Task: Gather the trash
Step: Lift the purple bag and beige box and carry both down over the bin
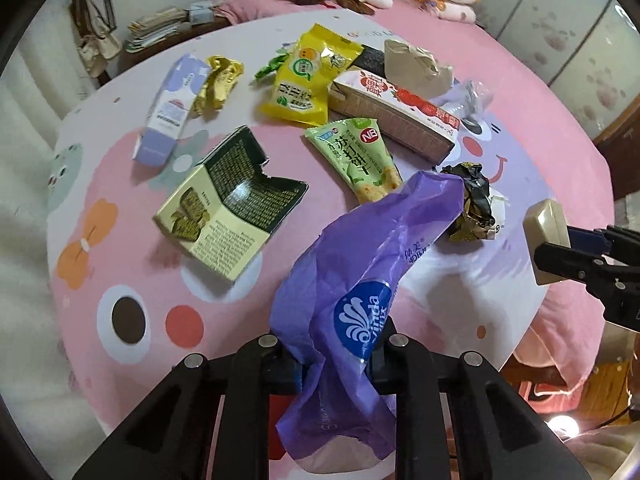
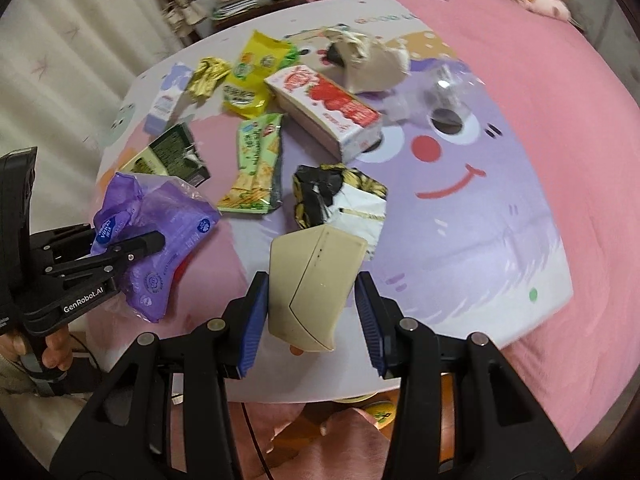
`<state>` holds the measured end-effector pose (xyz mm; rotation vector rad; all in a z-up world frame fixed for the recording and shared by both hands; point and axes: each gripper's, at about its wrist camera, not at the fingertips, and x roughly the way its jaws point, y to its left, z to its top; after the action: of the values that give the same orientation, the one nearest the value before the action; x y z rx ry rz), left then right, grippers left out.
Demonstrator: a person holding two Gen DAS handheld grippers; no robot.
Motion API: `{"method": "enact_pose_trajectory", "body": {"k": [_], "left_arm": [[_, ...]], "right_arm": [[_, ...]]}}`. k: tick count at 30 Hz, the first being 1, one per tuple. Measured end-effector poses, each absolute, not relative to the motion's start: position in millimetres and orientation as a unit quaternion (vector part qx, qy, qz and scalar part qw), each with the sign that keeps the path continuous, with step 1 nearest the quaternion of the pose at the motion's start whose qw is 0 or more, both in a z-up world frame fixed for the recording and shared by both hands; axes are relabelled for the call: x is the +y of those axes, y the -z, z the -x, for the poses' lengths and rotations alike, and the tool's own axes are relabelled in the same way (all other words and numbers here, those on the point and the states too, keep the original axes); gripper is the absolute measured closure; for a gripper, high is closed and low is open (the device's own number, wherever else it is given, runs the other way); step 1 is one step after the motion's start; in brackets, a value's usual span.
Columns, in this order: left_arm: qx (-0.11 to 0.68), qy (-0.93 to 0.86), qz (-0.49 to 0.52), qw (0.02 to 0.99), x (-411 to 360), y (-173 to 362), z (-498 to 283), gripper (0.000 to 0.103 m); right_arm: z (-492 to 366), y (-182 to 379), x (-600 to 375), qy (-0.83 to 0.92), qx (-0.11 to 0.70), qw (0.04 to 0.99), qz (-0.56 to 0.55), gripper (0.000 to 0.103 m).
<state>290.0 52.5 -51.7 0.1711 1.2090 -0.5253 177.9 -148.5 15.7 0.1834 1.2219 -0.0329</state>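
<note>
Gripping a purple bag (image 1: 360, 264), the left hand-held gripper (image 1: 334, 364) had its fingers clamped on the crumpled plastic at the near edge of the tabletop (image 1: 224, 280), the bag's far end rising toward a crumpled black-and-gold wrapper (image 1: 472, 204). In the right wrist view the same purple bag (image 2: 160, 232) hung from the left hand-held gripper (image 2: 154, 242) at the near left, with a hand (image 2: 52, 344) on its handle. The right hand-held gripper (image 2: 310, 312) was closed on a beige box (image 2: 312, 280); whether both blue pads (image 2: 252, 320) pressed it could not be told, since a gap showed on the right side. That beige box (image 1: 546, 240) also showed at the right edge of the left wrist view, in the right hand-held gripper (image 1: 560, 252).

Trash lay scattered on the tabletop's pink and lilac cartoon cloth. A green cracker packet (image 1: 356, 156) lay near the middle, with a torn dark-green carton (image 1: 232, 204) to its left. Farther off sat a red-and-white strawberry box (image 1: 396, 112), a yellow snack bag (image 1: 308, 80) touching its left end, a gold wrapper (image 1: 218, 84) and a lilac box (image 1: 170, 112) at the far left. A crumpled beige paper bag (image 1: 416, 64) lay behind the strawberry box, with clear plastic (image 1: 468, 100) just to its right.
</note>
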Motion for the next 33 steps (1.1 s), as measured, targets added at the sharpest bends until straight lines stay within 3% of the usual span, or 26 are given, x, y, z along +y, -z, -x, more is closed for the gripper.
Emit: {"method": "enact_pose_trajectory", "body": {"k": [9,20,27,33], "left_arm": [[0.536,0.133,-0.060,0.831,29.1,29.6,-243.7,0.088],[0.529,0.012,0.103,0.842,-2.7,20.9,-154.5,0.088],[0.535,-0.039,0.174,0.826,-1.6,39.4,-107.2,0.088],[0.518,-0.057,0.198,0.830,6.5,42.5,-128.2,0.089]], "right_arm": [[-178.4,-14.6,-162.7,-0.134,0.564,0.814,-0.010,0.063],[-156.9,-1.2,-208.0,-0.274,0.563,0.779,-0.013,0.063],[-136.9,20.9,-218.1,-0.289,0.573,0.767,-0.026,0.063],[-135.3,30.6,-236.3,-0.248,0.576,0.776,-0.067,0.063]]}}
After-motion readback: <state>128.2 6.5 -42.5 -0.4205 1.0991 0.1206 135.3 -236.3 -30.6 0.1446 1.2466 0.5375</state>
